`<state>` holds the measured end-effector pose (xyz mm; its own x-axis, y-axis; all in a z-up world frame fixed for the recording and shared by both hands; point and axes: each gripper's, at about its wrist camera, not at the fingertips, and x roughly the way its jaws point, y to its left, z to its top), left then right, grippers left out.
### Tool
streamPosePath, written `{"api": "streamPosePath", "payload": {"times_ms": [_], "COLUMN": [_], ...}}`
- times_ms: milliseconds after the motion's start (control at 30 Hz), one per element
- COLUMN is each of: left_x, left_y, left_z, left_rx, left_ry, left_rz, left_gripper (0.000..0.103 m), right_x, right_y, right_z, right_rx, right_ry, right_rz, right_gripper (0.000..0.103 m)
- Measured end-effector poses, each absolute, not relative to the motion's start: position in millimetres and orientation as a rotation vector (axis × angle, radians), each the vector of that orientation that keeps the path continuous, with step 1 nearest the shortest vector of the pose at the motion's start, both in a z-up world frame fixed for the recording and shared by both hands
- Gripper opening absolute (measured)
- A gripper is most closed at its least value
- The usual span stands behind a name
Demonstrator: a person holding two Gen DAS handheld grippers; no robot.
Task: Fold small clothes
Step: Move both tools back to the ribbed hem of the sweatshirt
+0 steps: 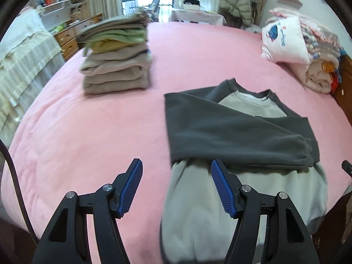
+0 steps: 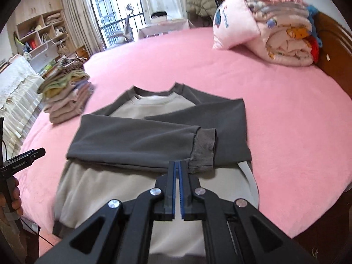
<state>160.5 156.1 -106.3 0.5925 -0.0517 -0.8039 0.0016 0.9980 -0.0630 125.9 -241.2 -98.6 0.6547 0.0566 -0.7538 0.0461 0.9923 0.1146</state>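
At nine to ten o'clock on the pink bed, a stack of folded clothes in beige, grey and green layers, well apart from everything else. Low at six o'clock in the left wrist view, left tongs released, blue pads spread wide with nothing between them, right pad over the pale lower body of the sweatshirt. Just right of centre, at about four o'clock on the bed, that grey and cream sweatshirt lying flat, neckline toward twelve o'clock, both dark sleeves crossed over the chest, ribbed cuff of the upper sleeve ending near the garment's right edge, pale hem reaching the near edge of the bed. In the right wrist view, right tongs clenched, blue pads pressed together on nothing, tips hovering just before that cuff. At one to two o'clock, a pink pillow leaning on a rolled patterned quilt beside the wooden headboard.
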Motion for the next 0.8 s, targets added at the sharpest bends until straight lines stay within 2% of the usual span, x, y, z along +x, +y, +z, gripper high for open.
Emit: {"api": "streamPosePath", "payload": {"times_ms": [300, 400, 567, 800], "left_x": [76.7, 55.4, 35.3, 24.2], "left_y": [179.5, 182.8, 186.1, 174.9], "left_z": [-76.7, -83.0, -108.3, -137.9], "left_rx": [-0.084, -0.09, -0.109, -0.129], "left_ry": [0.852, 0.846, 0.867, 0.899], "left_rz": [0.021, 0.029, 0.04, 0.036], "left_gripper": [0.077, 0.078, 0.078, 0.078], "right_x": [66.9, 48.6, 23.3, 7.2], "right_y": [-220.3, -214.4, -212.9, -222.1], "right_z": [-63.6, -63.4, -79.2, -111.2], "right_rx": [0.092, 0.059, 0.042, 0.029], "right_ry": [0.77, 0.754, 0.763, 0.831], "right_rz": [0.03, 0.016, -0.004, -0.027], "right_gripper": [0.003, 0.005, 0.014, 0.015]}}
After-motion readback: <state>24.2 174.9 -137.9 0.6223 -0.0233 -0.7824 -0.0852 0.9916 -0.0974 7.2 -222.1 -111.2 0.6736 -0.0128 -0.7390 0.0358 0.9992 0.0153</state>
